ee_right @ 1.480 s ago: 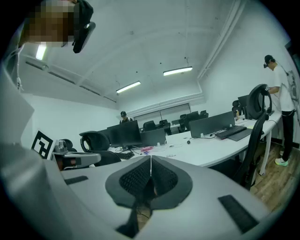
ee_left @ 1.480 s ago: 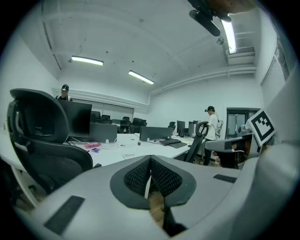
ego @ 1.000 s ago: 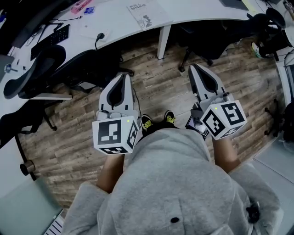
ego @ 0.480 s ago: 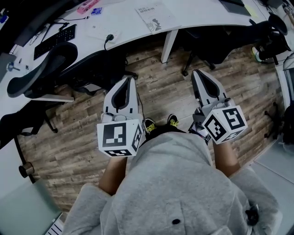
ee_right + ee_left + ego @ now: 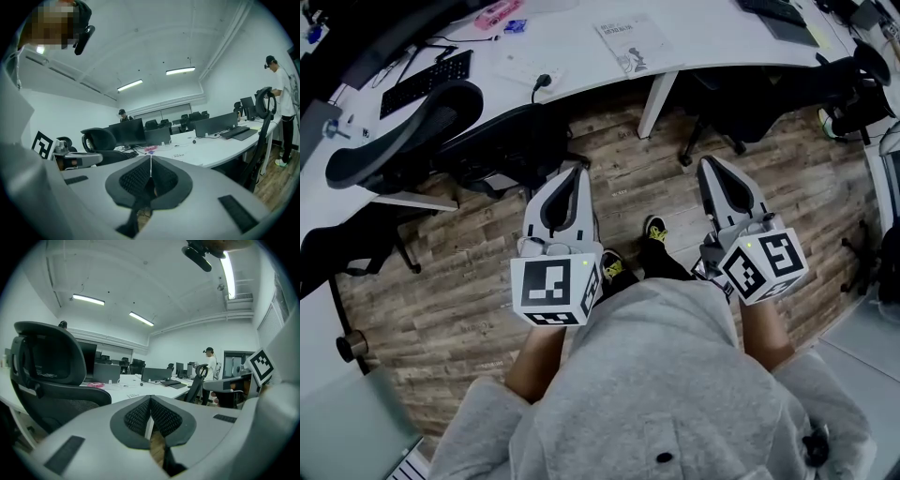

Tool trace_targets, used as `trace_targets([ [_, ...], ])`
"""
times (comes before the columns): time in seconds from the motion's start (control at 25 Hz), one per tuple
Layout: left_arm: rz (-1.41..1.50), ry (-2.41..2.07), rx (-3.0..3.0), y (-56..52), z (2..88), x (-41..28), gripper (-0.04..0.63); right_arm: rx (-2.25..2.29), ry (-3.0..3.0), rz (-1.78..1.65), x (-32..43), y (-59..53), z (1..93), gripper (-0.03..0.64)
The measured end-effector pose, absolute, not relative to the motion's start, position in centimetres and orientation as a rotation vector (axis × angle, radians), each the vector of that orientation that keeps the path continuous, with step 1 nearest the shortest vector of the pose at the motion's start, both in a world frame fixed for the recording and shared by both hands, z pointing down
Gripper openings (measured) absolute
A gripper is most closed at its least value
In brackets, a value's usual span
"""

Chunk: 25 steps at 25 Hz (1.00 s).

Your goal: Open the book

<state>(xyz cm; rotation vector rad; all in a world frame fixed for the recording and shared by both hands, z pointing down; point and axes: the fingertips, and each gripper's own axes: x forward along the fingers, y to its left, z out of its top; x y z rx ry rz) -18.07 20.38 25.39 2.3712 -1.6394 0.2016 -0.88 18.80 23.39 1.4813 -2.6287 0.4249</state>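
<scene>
Left gripper [image 5: 575, 172] and right gripper [image 5: 709, 163] in the head view: both pinched shut with nothing in them, held out over the wooden floor [image 5: 441, 281]; the book [image 5: 636, 42] lies closed on the white desk [image 5: 562, 52], well ahead of both tips and roughly between the lines they point along; an office chair [image 5: 403, 141] sits ahead and off to the left of the left one.

Left gripper view: left gripper [image 5: 150, 398] pads meet tip to tip, empty; the desk is well past the tips, the chair close on the left; can't pick the book out for sure here.

Right gripper view: right gripper [image 5: 150, 157] same deal, shut on nothing; the desk stretches beyond the tips; the book is too small to tell.

So I'd say nothing's done yet; closing in on the desk, catching the cover and lifting it are all left.
</scene>
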Motion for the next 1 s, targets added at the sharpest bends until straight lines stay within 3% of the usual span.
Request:
trace_targets([
  [1.0,0.168,-1.651,2.418,16.6,24.3,-16.1,0.011,1.43,-2.697,0.401,-0.6,14.4,23.6,0.026],
])
